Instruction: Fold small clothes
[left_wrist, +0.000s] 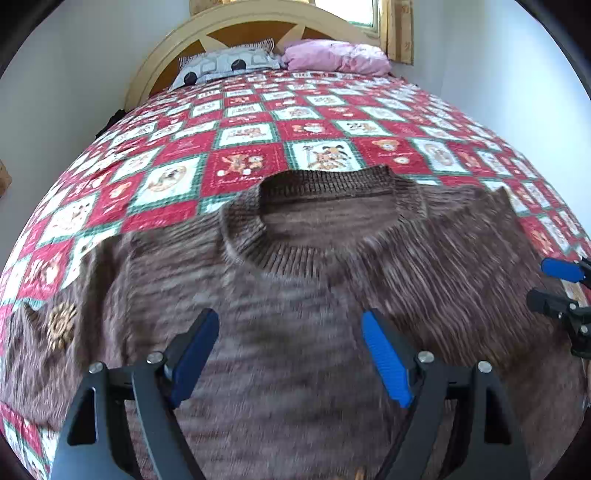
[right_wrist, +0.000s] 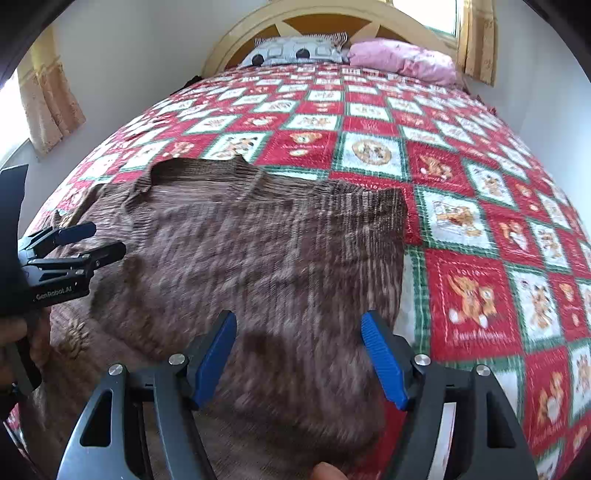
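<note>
A brown knitted sweater (left_wrist: 295, 266) lies flat on the red, white and green patchwork quilt (left_wrist: 243, 162), its round collar (left_wrist: 332, 206) towards the headboard. My left gripper (left_wrist: 290, 317) hovers open over the chest of the sweater, with nothing between its blue pads. My right gripper (right_wrist: 299, 317) is open too, above the sweater (right_wrist: 258, 251) near its right edge, where a ribbed cuff (right_wrist: 384, 206) lies on the body. Each view catches the other gripper: the right gripper (left_wrist: 543, 282) at the right edge, the left gripper (right_wrist: 107, 240) at the left.
A grey patterned pillow (left_wrist: 229, 66) and a pink pillow (left_wrist: 336, 57) lie by the cream headboard (left_wrist: 207, 33). White walls flank the bed, with curtains (right_wrist: 48, 96) at the windows. A person's hand (right_wrist: 33, 332) holds the left gripper. Bare quilt (right_wrist: 480, 221) stretches right and beyond the sweater.
</note>
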